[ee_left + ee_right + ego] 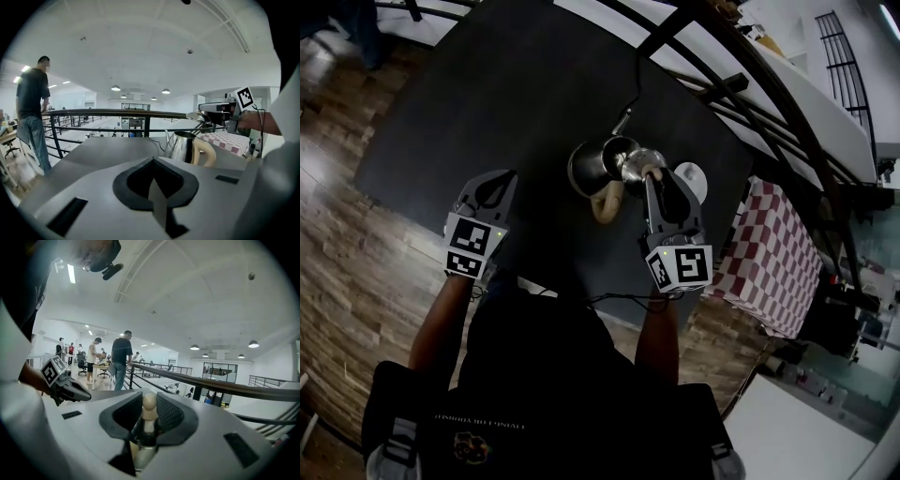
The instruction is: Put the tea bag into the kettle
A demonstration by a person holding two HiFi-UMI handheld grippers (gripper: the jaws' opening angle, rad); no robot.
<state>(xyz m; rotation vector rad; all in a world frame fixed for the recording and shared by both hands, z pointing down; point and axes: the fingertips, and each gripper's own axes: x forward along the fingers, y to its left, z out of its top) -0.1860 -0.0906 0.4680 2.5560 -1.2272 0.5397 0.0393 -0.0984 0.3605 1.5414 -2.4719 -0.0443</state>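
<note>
Left of centre in the head view, the left gripper [494, 187] hovers over the matte dark table [469, 103], tilted down, jaws together. Whether the pale sliver [157, 201] at their seam is the tea bag I cannot tell. At centre stands the polished steel kettle [592, 169], open-topped, with a curved pale handle [607, 202]. The right gripper [654, 183], nearly level, is clamped on the rounded wooden knob [149, 403] of the shiny lid [633, 159], just right of the kettle's mouth.

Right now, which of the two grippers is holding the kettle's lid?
The right gripper: its jaws clamp the pale knob of the lid, while the left gripper is shut, clear of the kettle.
</note>
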